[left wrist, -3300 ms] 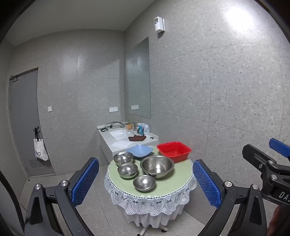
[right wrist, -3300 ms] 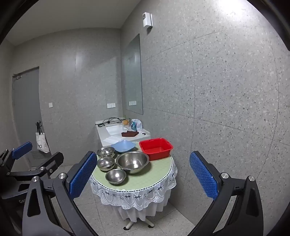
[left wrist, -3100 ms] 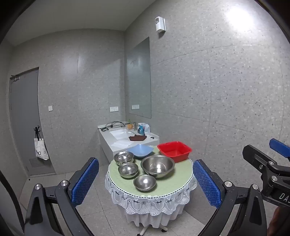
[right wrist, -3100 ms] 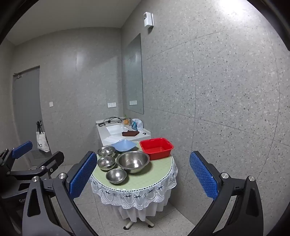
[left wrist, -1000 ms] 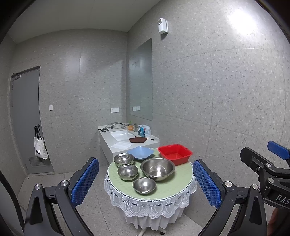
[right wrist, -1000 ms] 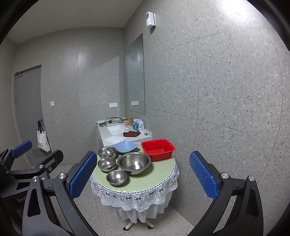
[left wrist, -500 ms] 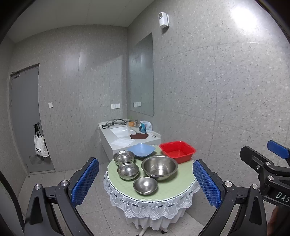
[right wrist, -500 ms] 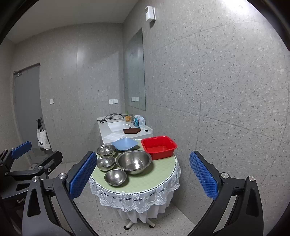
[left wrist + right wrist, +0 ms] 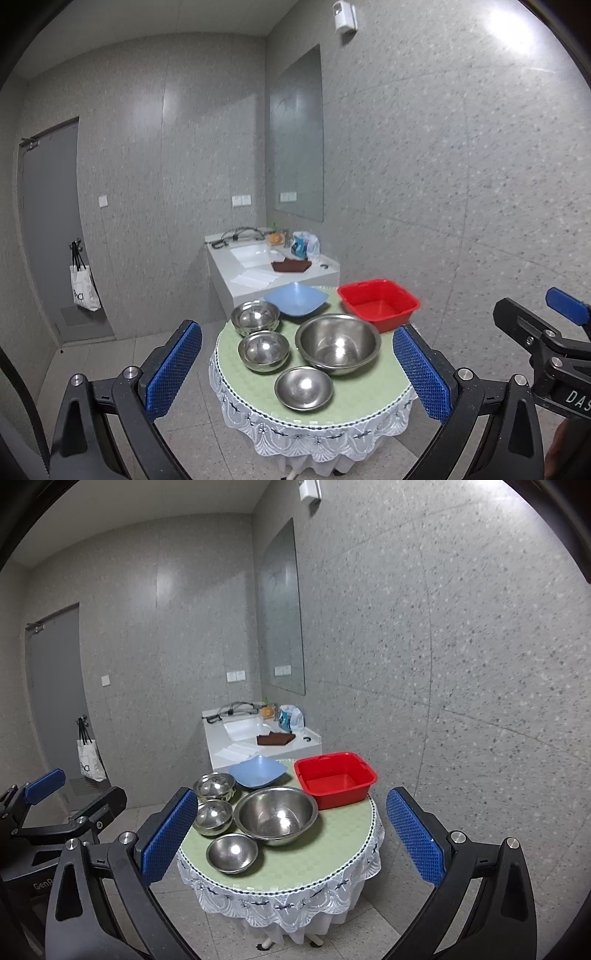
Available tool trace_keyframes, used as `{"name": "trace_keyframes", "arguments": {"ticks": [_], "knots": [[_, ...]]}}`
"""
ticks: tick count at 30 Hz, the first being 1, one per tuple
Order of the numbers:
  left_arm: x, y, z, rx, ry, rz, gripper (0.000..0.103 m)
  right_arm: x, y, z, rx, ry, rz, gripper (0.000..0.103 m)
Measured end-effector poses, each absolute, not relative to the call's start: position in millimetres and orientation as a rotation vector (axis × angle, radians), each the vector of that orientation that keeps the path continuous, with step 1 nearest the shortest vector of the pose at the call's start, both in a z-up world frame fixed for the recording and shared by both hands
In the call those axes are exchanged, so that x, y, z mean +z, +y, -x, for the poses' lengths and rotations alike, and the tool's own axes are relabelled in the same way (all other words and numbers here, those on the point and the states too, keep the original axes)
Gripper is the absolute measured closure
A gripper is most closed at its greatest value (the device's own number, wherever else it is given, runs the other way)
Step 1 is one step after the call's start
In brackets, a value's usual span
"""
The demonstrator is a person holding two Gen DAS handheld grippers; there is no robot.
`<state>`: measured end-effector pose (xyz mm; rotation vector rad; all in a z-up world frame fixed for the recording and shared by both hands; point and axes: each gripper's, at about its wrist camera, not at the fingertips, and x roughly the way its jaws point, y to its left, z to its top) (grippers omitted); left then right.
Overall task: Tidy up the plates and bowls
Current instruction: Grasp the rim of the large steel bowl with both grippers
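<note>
A small round table (image 9: pixel 369 395) with a green cloth carries a large steel bowl (image 9: pixel 338 343), three smaller steel bowls (image 9: pixel 303 387) (image 9: pixel 263 350) (image 9: pixel 255 316), a blue square plate (image 9: pixel 296 298) and a red plastic basin (image 9: pixel 378 303). The right wrist view shows the same set: large bowl (image 9: pixel 276 815), nearest small bowl (image 9: pixel 232 852), blue plate (image 9: pixel 257 771), red basin (image 9: pixel 335 778). My left gripper (image 9: pixel 297 373) is open and empty, well short of the table. My right gripper (image 9: pixel 291 842) is likewise open and empty, off to the right of the left one.
A white sink counter (image 9: pixel 266 267) with a brown cloth and a bag stands behind the table against the wall. A grey door (image 9: pixel 48 229) with a tote bag (image 9: pixel 84 288) hanging on it is at the left. Bare tiled floor surrounds the table.
Both grippers have come closer to the table, so the bowls look larger and lower in each view. Nothing on the table has moved.
</note>
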<state>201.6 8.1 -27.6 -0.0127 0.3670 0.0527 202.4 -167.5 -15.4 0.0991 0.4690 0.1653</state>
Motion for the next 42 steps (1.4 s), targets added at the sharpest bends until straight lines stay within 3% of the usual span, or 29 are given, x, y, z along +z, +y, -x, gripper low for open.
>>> {"name": "trace_keyframes", "arguments": {"ticks": [15, 26, 31, 32, 36, 37, 42], "knots": [[-82.1, 44.9, -387.1, 0.055, 0.612, 0.052, 0.001, -108.4, -163.5, -317.7, 0.106, 0.702, -0.136, 0.0], [-141.9, 70.3, -632.2, -0.198, 0.814, -0.094, 0.001, -215.8, -139.6, -441.2, -0.07, 0.935, -0.315, 0.0], [-182.4, 66.5, -735.0, -0.292, 0.939, -0.243, 0.019, -266.0, -138.9, -479.5, -0.168, 1.058, -0.412, 0.001], [-191.8, 67.4, -754.3, -0.307, 0.971, -0.266, 0.028, -274.7, -140.2, -484.2, -0.183, 1.076, -0.431, 0.006], [-214.3, 62.9, -800.8, -0.34, 1.034, -0.314, 0.037, -303.5, -141.5, -496.2, -0.198, 1.157, -0.496, 0.026], [-222.3, 63.9, -817.9, -0.353, 1.061, -0.323, 0.044, -308.8, -141.6, -497.3, -0.203, 1.171, -0.506, 0.03], [-250.2, 55.9, -850.5, -0.418, 1.148, -0.331, 0.079, -326.3, -145.9, -498.6, -0.178, 1.216, -0.573, 0.081]]}}
